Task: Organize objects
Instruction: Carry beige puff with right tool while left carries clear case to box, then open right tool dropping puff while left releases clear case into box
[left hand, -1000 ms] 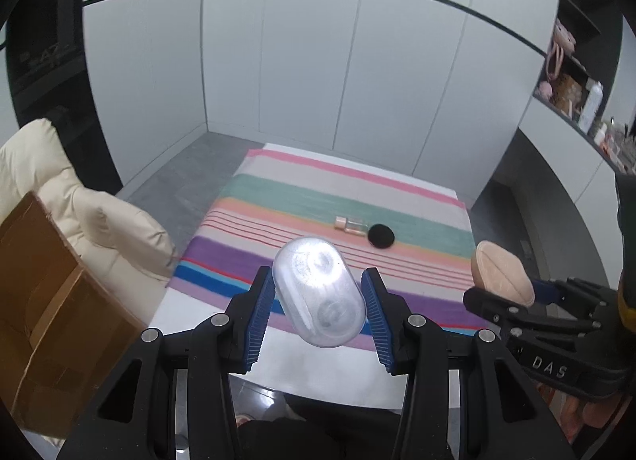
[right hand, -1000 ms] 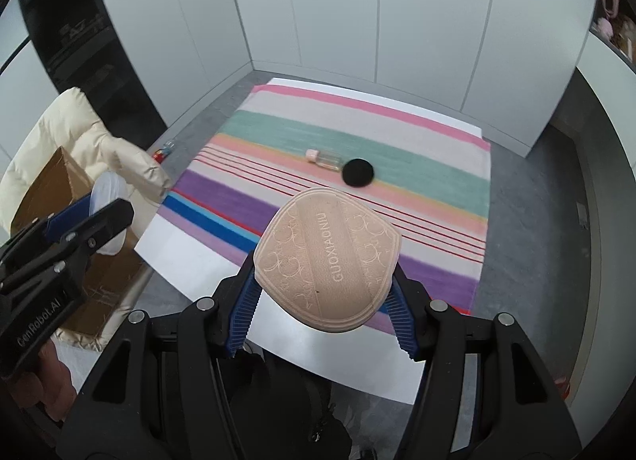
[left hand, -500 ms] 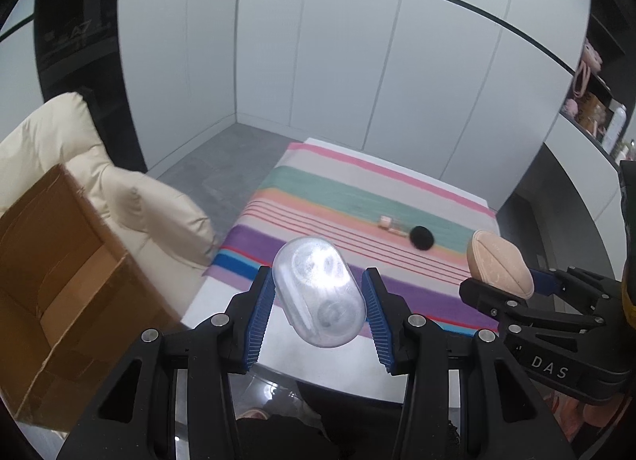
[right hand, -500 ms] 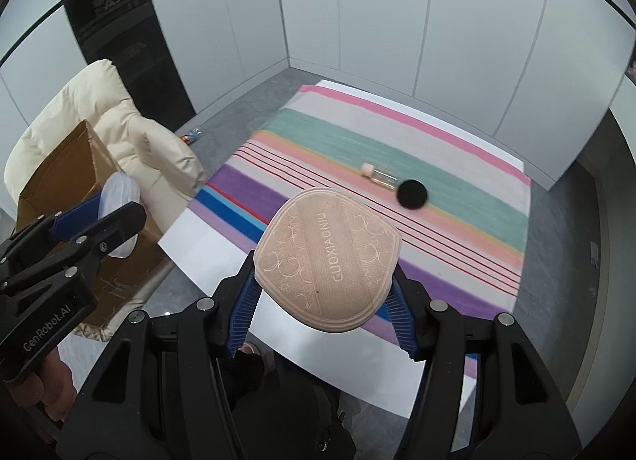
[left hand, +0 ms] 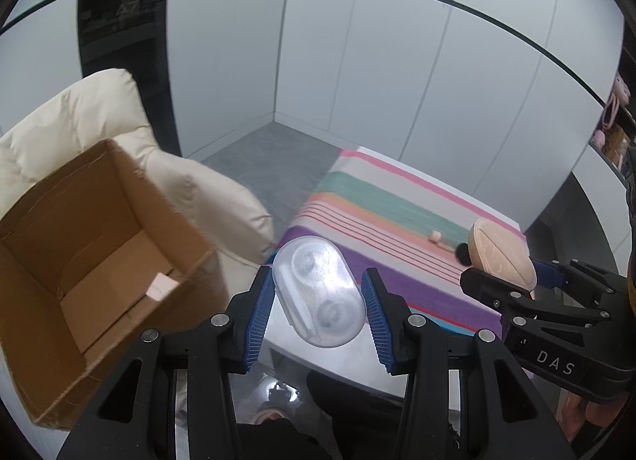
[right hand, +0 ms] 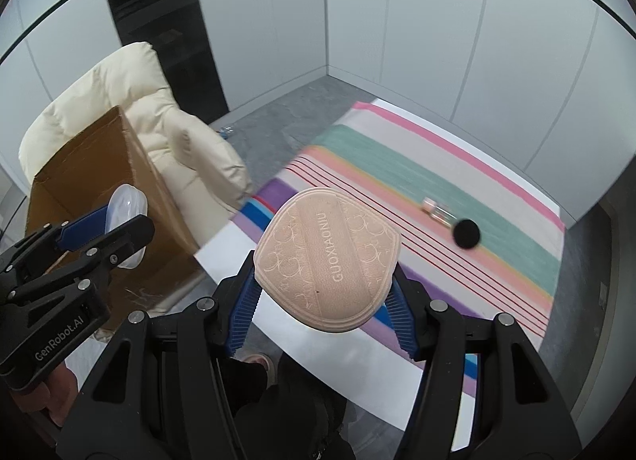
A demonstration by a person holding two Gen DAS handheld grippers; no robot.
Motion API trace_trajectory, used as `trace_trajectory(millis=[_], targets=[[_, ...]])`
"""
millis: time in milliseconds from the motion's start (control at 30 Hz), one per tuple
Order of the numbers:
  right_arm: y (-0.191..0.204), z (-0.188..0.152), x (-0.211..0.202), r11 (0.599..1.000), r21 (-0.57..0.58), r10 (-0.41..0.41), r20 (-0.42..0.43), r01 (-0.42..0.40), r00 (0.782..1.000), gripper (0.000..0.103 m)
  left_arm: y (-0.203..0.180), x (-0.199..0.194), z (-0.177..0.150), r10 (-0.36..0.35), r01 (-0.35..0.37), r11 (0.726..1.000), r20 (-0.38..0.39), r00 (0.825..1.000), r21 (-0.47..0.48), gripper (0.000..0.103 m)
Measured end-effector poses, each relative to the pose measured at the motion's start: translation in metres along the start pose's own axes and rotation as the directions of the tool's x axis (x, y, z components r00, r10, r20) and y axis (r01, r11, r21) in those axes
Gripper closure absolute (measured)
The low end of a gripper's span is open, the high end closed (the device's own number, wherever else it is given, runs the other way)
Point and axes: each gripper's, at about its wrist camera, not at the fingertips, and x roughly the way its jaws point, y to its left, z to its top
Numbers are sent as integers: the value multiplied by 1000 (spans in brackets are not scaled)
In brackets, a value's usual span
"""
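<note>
My left gripper (left hand: 318, 307) is shut on a clear oval plastic case (left hand: 319, 291), held in the air just right of an open cardboard box (left hand: 91, 245). My right gripper (right hand: 324, 285) is shut on a flat pink embossed pouch (right hand: 326, 259) above the near edge of the striped cloth (right hand: 457, 198). From the right wrist view the left gripper (right hand: 119, 221) and its clear case (right hand: 126, 201) hang over the box's (right hand: 91, 166) right side. In the left wrist view the right gripper (left hand: 512, 261) shows with the pouch (left hand: 501, 251).
A small clear bottle (right hand: 437, 213) and a round black disc (right hand: 466, 233) lie on the striped cloth. The box rests on a cream padded armchair (right hand: 131, 102). Grey floor (right hand: 286, 110) and white wall panels lie beyond; a shelf with items (left hand: 614, 130) is at the far right.
Both grippers have swung left, away from the cloth's middle and toward the cardboard box, which now fills more of each view. Each still holds its object unchanged.
</note>
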Motion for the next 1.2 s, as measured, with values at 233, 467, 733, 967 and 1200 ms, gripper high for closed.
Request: trace_trajectory(millis=[233, 467, 733, 967, 1200], targets=[[35, 12, 7, 998, -58, 36, 9, -35, 999, 42, 35, -8, 0, 41, -41, 998, 3, 999, -53, 56], [75, 21, 11, 990, -122, 75, 17, -73, 997, 42, 72, -18, 1, 87, -86, 990, 8, 996, -110, 56], [118, 28, 18, 976, -182, 127, 12, -123, 992, 42, 108, -27, -9, 136, -135, 978, -1, 991, -158, 56], [157, 31, 22, 957, -242, 167, 6, -161, 986, 42, 138, -32, -18, 173, -172, 966, -13, 985, -195, 56], [190, 34, 28, 937, -293, 196, -4, -189, 981, 42, 162, -37, -25, 203, -203, 955, -21, 979, -217, 56]])
